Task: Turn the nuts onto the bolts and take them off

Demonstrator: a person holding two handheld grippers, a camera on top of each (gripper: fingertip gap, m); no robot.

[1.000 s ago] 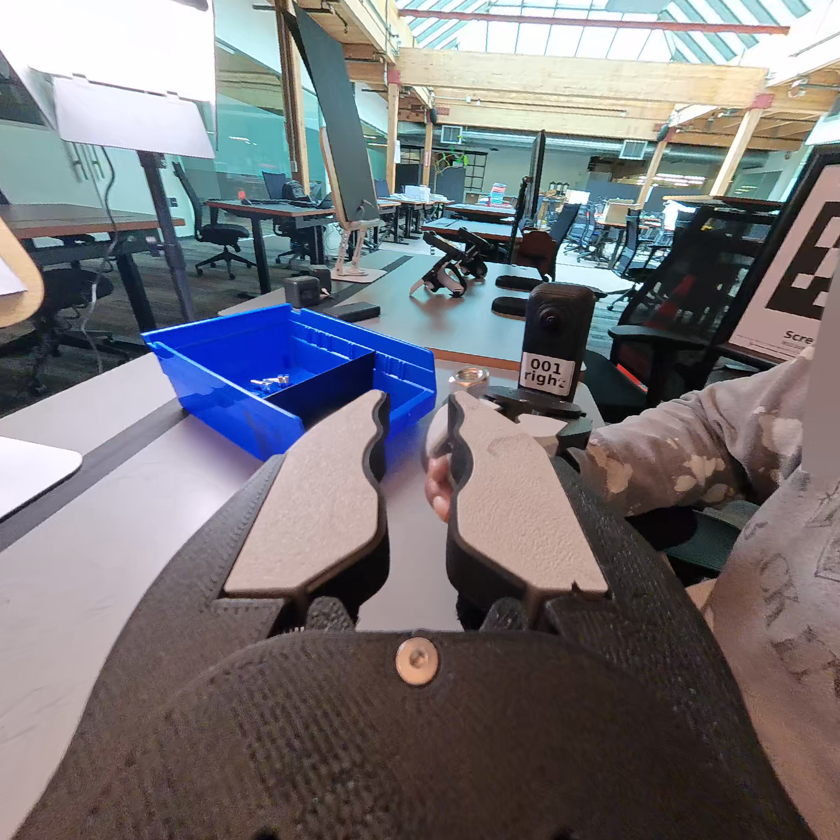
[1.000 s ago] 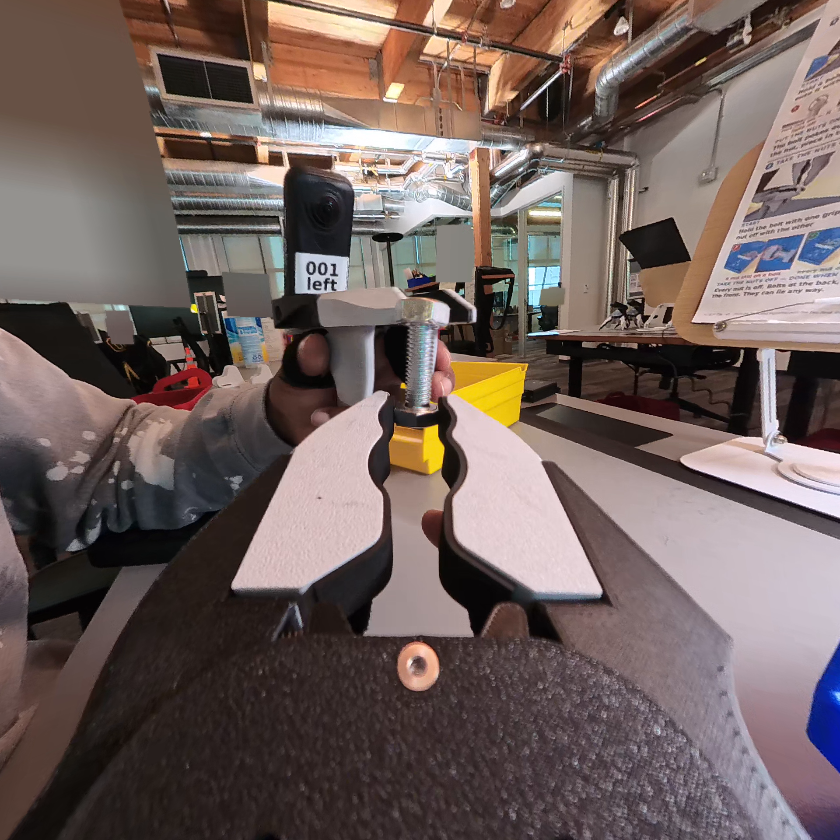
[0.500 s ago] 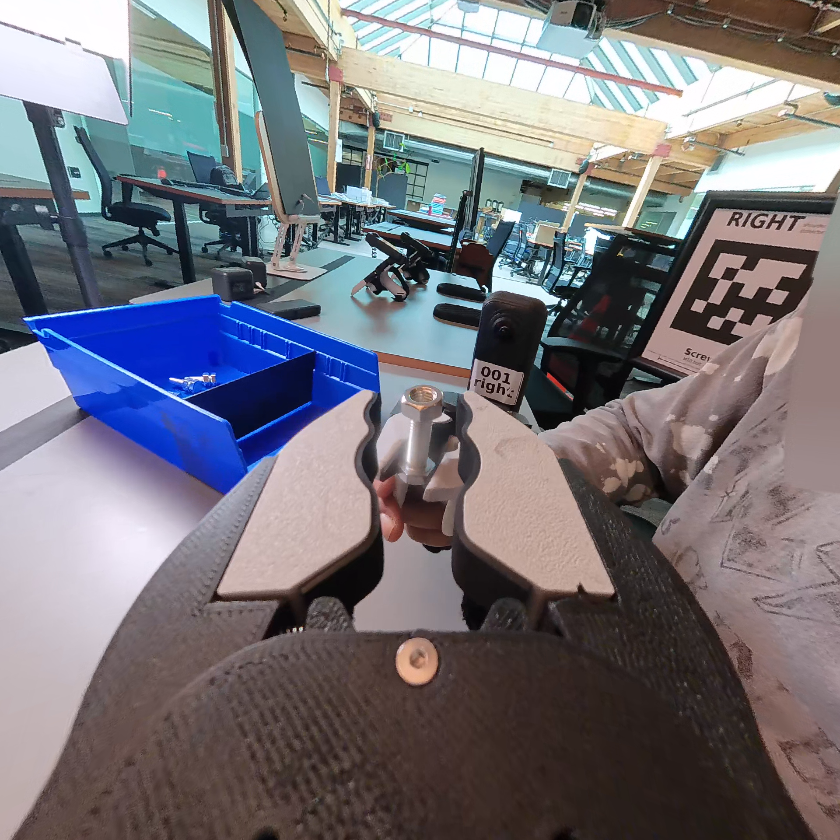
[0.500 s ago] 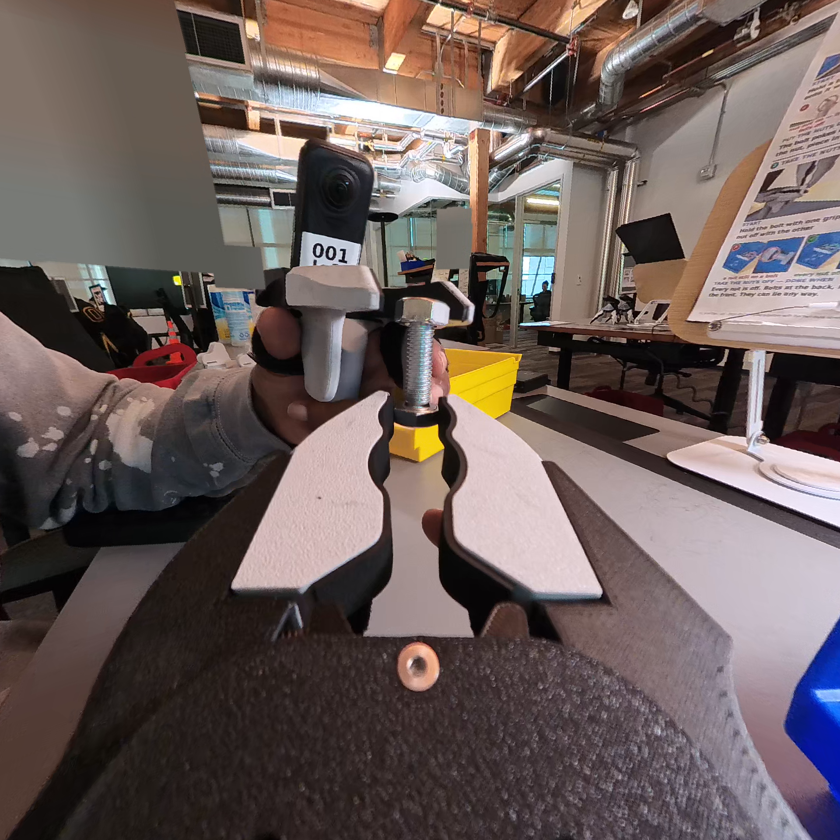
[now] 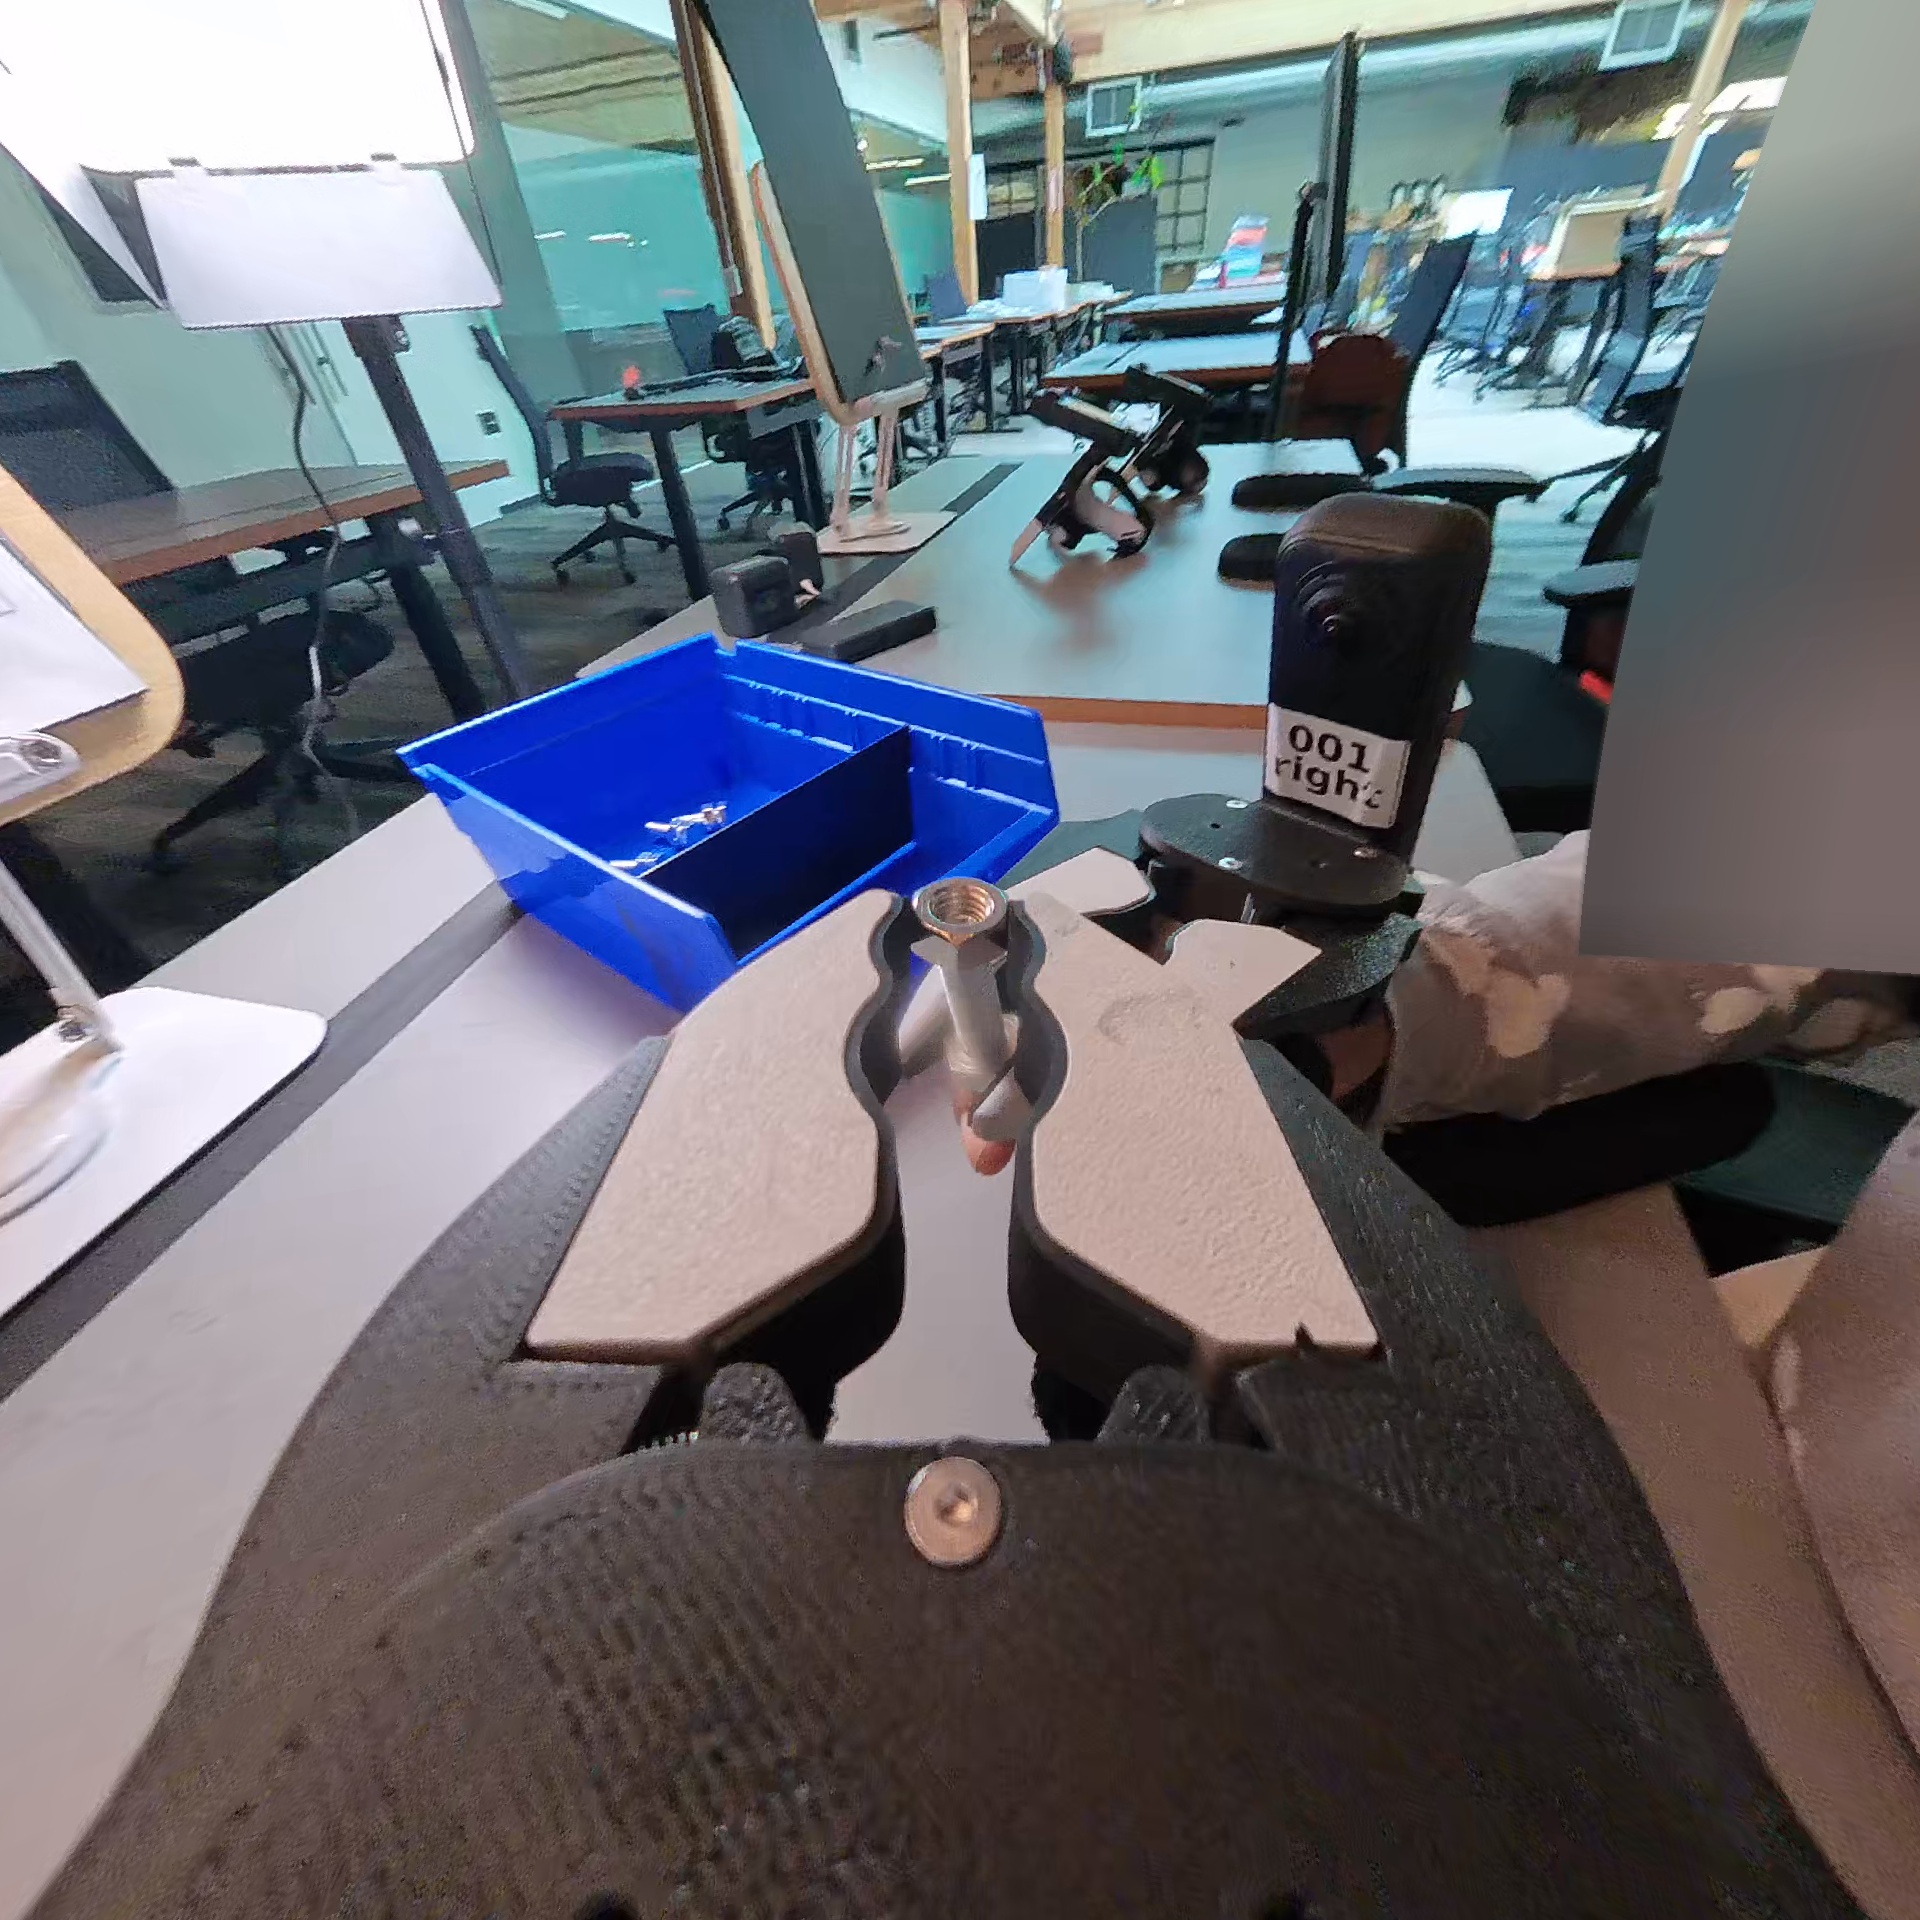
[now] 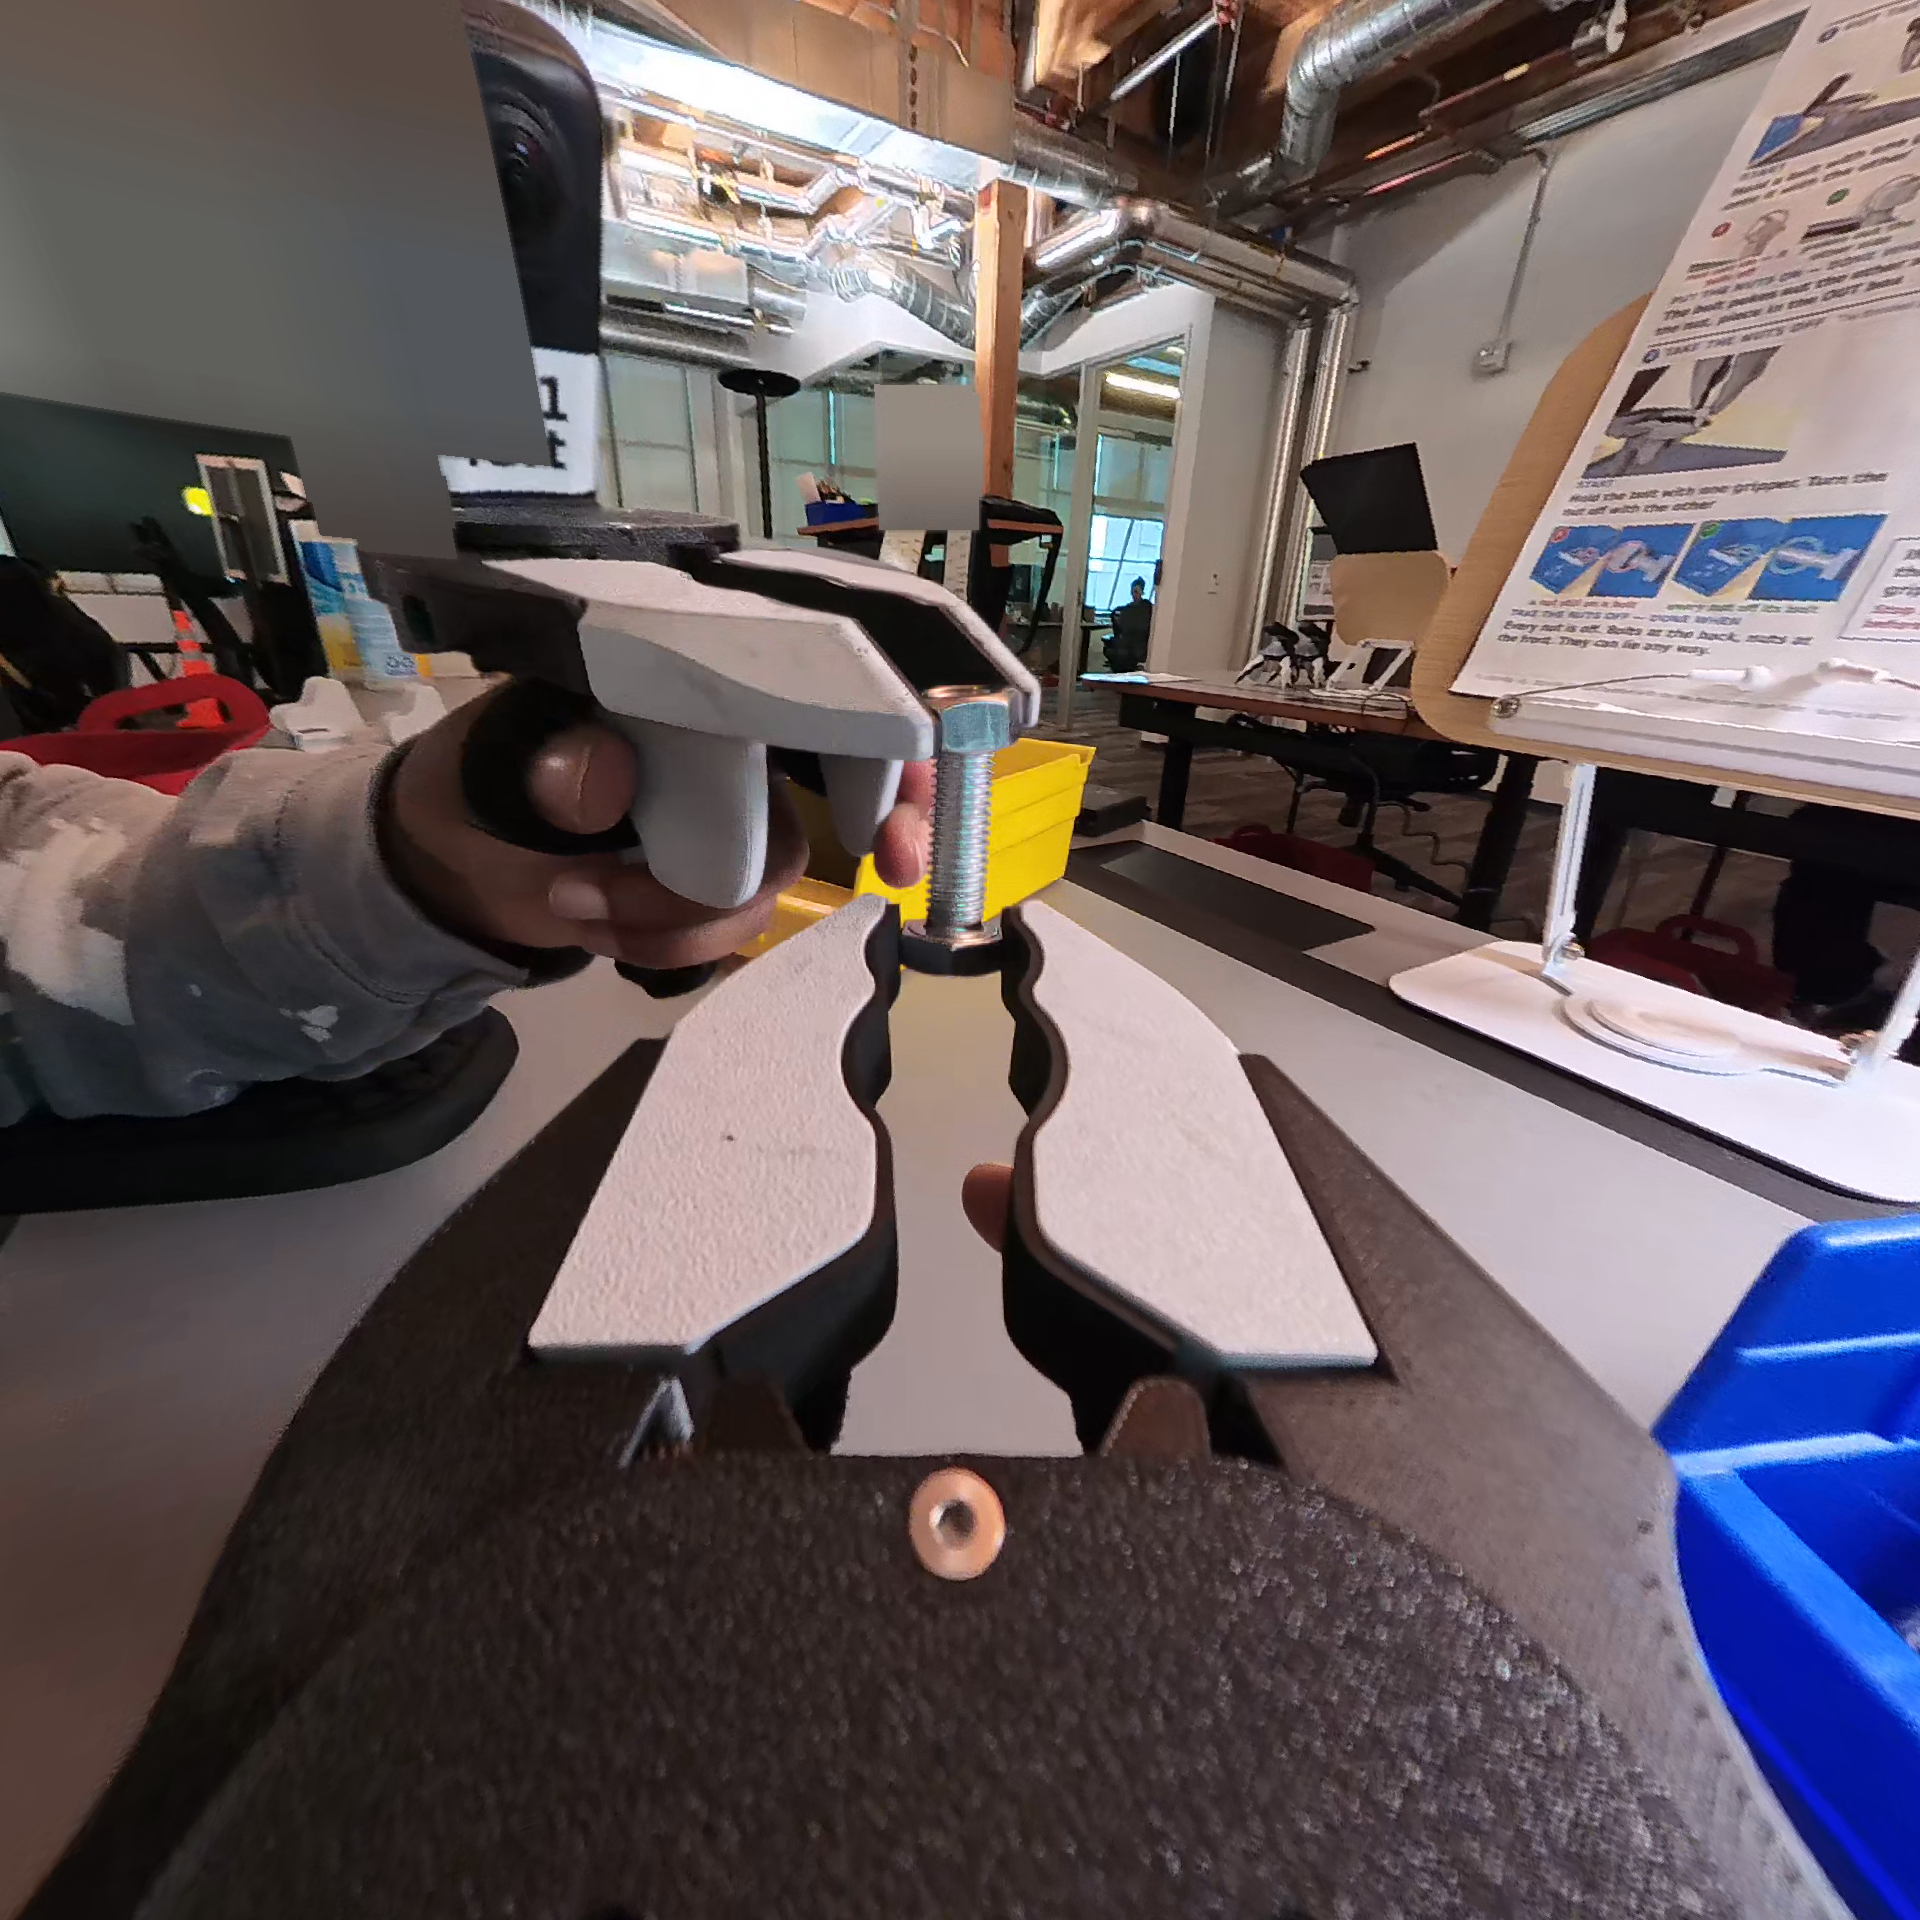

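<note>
A silver bolt point(image 6: 958, 831) stands upright above the grey table. My left gripper point(image 5: 956, 925) is shut on its hex head, and the shank point(image 5: 977, 1023) runs down away from the camera. In the right wrist view the left gripper point(image 6: 977, 707) reaches in from the left and pinches the head from the side. My right gripper point(image 6: 953, 920) is shut on a dark nut point(image 6: 951, 940) at the bolt's lower end. The right gripper's fingers point(image 5: 1231, 961) come in from the right in the left wrist view, where the nut is hidden.
A blue divided bin point(image 5: 582, 831) holding a few small fasteners point(image 5: 686, 824) stands just beyond the grippers and also shows in the right wrist view point(image 6: 1818, 1455). A yellow bin point(image 6: 1029, 800) sits behind the bolt. An instruction board on a white stand point(image 6: 1662, 1049) is at the right. My two grippers' fingertips are within a few centimetres of each other.
My left gripper has swung round until the bolt head lies between its fingertips, and its fingers have closed on the head. My right gripper has stayed on the nut.
</note>
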